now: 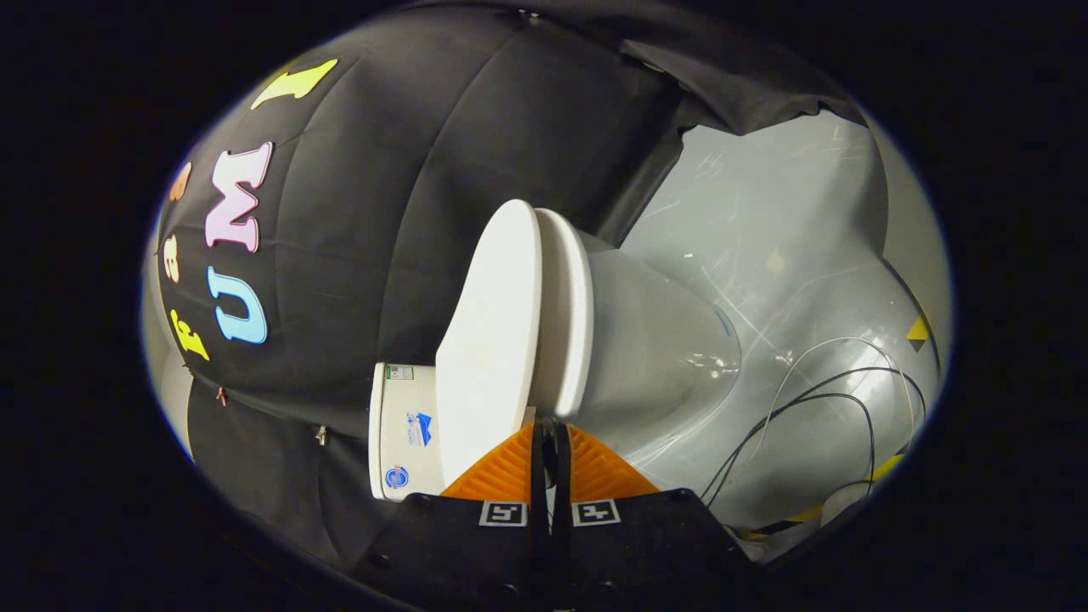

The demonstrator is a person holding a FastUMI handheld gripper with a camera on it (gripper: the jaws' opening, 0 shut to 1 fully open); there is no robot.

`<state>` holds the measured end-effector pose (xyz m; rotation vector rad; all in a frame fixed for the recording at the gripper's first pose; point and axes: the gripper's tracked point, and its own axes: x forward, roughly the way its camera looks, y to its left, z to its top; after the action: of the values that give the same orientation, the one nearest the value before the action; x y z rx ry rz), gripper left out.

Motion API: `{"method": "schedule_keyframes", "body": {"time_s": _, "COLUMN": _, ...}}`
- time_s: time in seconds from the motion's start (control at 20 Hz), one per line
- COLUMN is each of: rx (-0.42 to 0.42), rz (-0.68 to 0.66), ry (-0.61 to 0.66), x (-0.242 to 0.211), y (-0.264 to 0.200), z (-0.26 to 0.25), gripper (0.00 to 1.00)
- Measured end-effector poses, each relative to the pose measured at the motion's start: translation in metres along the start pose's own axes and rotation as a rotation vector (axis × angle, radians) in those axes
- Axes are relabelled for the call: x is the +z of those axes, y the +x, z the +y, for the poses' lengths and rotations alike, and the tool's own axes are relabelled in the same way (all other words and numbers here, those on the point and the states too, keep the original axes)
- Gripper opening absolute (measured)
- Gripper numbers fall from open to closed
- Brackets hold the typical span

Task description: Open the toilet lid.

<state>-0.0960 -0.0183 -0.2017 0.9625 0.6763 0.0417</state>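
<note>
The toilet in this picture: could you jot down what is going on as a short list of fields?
toilet: white, seen rolled sideways by the tilted camera
lid: down on the seat, not yet lifted
gripper: fingers close together, tips at the lid's edge; hard to tell if anything is pinched
tank: behind the lid, stickers on it
floor: grey, with loose cables lying beside the bowl

The gripper point(548, 429) has ribbed wedge-shaped fingers on a black body (two square black-and-white markers).
</note>
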Motion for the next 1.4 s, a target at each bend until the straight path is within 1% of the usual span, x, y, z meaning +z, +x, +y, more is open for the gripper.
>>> {"method": "schedule_keyframes", "body": {"time_s": 0.2, "rx": -0.016, "rz": -0.014, "ry": -0.040, "x": 0.000, "y": -0.005, "z": 0.018, "gripper": 0.05}}
{"method": "schedule_keyframes", "body": {"time_s": 0.45, "rx": -0.003, "rz": -0.027, "ry": -0.067, "x": 0.002, "y": -0.016, "z": 0.044, "gripper": 0.05}}
{"method": "schedule_keyframes", "body": {"time_s": 0.75, "rx": -0.002, "rz": -0.041, "ry": -0.142, "x": 0.002, "y": -0.028, "z": 0.078, "gripper": 0.05}}
{"method": "schedule_keyframes", "body": {"time_s": 0.95, "rx": 0.023, "rz": -0.047, "ry": -0.168, "x": 0.000, "y": -0.038, "z": 0.117, "gripper": 0.05}}
{"method": "schedule_keyframes", "body": {"time_s": 1.25, "rx": 0.046, "rz": -0.074, "ry": -0.296, "x": -0.015, "y": -0.052, "z": 0.186, "gripper": 0.05}}
{"method": "schedule_keyframes", "body": {"time_s": 1.4, "rx": 0.027, "rz": -0.084, "ry": -0.355, "x": -0.024, "y": -0.053, "z": 0.214, "gripper": 0.05}}
